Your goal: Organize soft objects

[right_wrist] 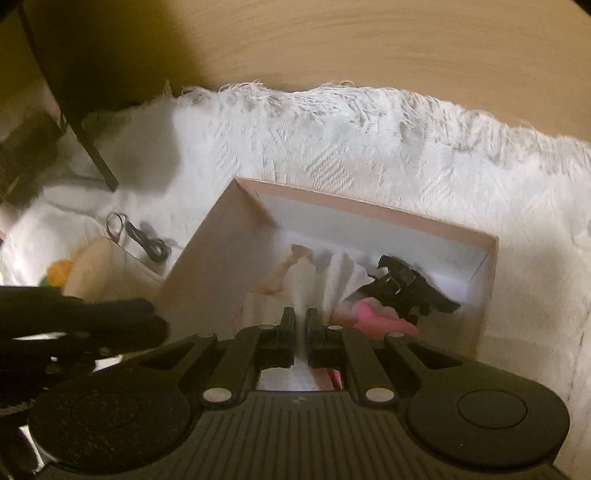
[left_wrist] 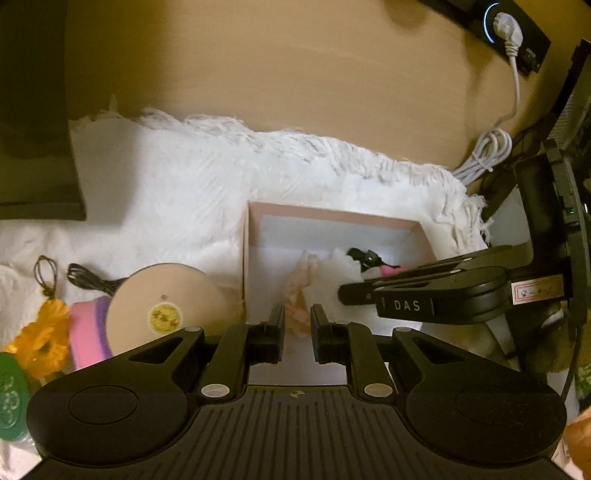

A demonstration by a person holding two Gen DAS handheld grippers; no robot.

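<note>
Over white fringed cloth [left_wrist: 177,192], both grippers tilt steeply into the pink box [right_wrist: 207,258].

A white plug [left_wrist: 506,22] sits in a black power strip [left_wrist: 517,40] on the wooden table [left_wrist: 295,74], its white cable [left_wrist: 487,151] coiled near the fringed white cloth [left_wrist: 184,184]. A dark monitor stand [right_wrist: 88,147] rests on the cloth's edge.

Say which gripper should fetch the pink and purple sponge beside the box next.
Left, probably. The left gripper has a gap between its fingers, nothing in it, and the sponge lies on its side of the pink box. The right gripper is shut over the box.
</note>
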